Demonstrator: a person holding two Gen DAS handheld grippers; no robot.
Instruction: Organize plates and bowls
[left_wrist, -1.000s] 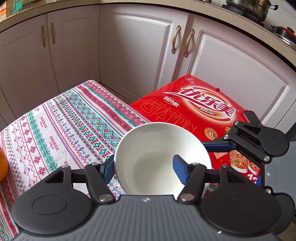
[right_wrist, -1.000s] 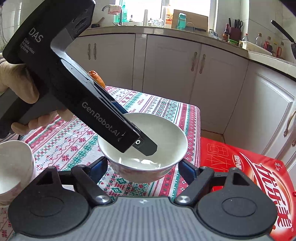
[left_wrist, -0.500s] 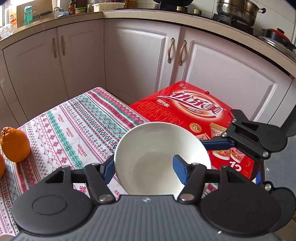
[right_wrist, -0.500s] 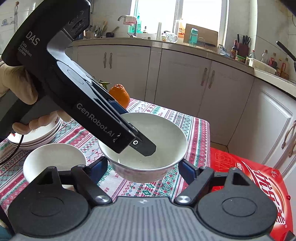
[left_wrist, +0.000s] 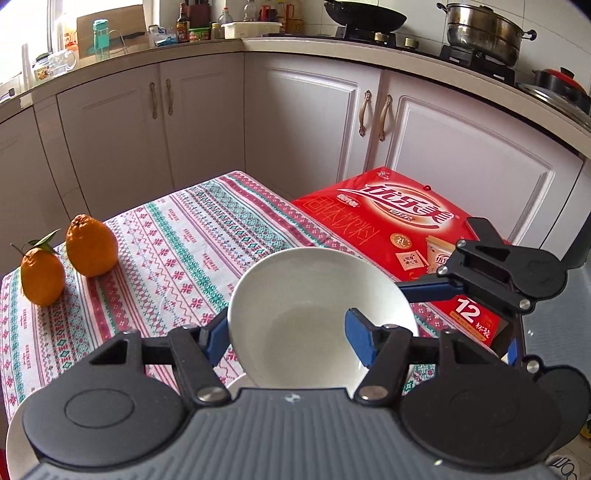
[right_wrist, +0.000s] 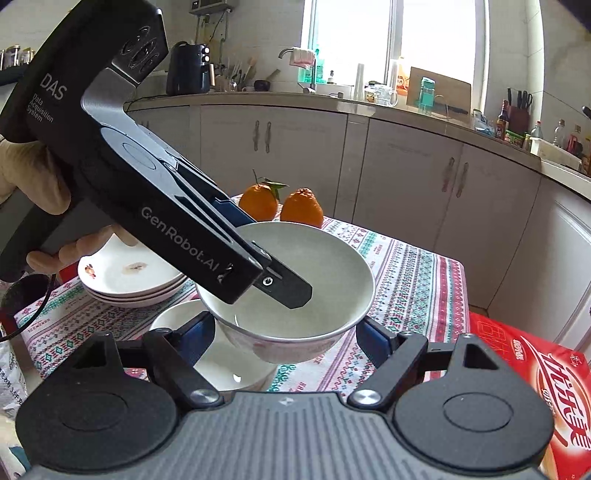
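Pinching the rim of a white bowl (left_wrist: 317, 317), the left gripper (left_wrist: 284, 332) has one blue finger outside the wall and one inside, closed narrowly on it. The right gripper (right_wrist: 284, 332) brackets that bowl from the other side; whether its fingers (right_wrist: 373, 338) press the wall or merely flank it I cannot tell. The bowl is plain glazed white, deep, empty and tilted, held clear above the patterned surface (right_wrist: 406, 280).

Directly below sits a second white bowl (right_wrist: 221, 354), and further off a stack of shallow plates (right_wrist: 129, 277), the top one bearing a small brown mark. My reading is that the plates are already gathered and the bowls are being nested: the carried bowl has yet to be set into the lower one. Two oranges (left_wrist: 70, 258) and a red carton (left_wrist: 399, 229) stand apart from this work.
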